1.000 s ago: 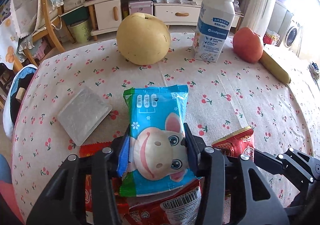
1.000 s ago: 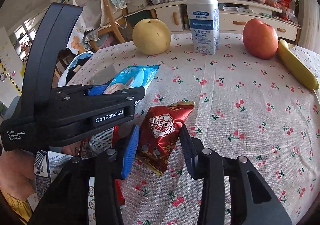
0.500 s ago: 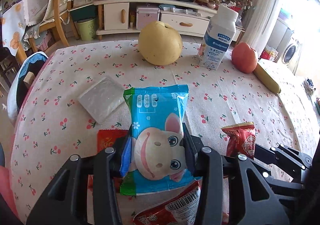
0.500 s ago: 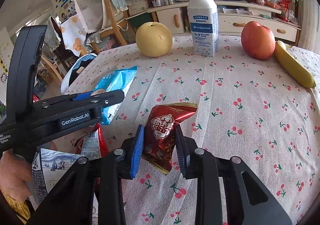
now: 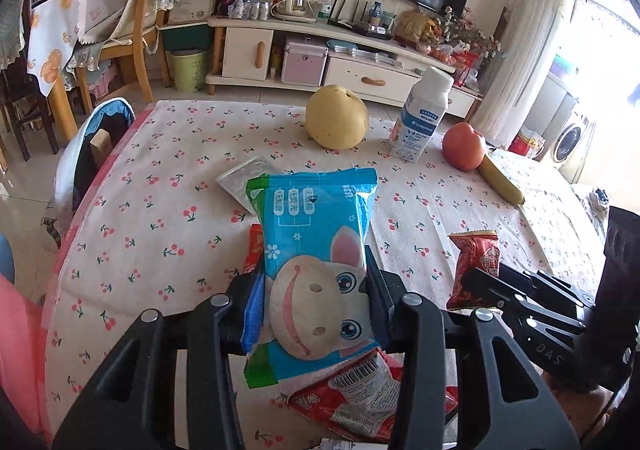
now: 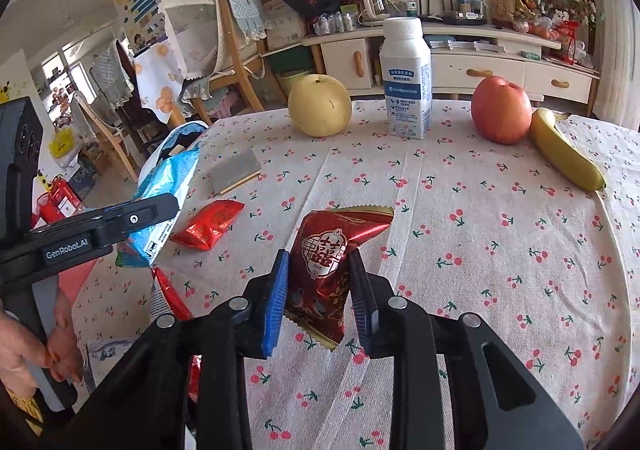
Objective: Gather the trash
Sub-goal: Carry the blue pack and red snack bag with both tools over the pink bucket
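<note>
Between the right fingers [image 6: 276, 302] sits a dark red snack packet [image 6: 334, 270]; a second ago they stood apart on either side of it, and they have since narrowed until both pads press its sides and it has come up off the tabletop [image 6: 480, 250]. The left fingers [image 5: 378, 290] keep their clamp on the blue cartoon wrapper [image 5: 316, 274], hardly changing their width, while that hand has carried it up and away from the cloth. So both hands are now loaded, and I judge the pickup step finished for these two pieces. Further out, trash remains: a small red packet [image 6: 208, 224] lies flat near the left gripper, a red wrapper with a barcode [image 5: 360, 394] shows beneath the blue one, and a silvery flat sachet [image 6: 236, 170] rests beyond. The pear [image 6: 320, 106], milk bottle [image 6: 406, 82], apple [image 6: 500, 110] and banana [image 6: 568, 154] stand untouched at the far side
</note>
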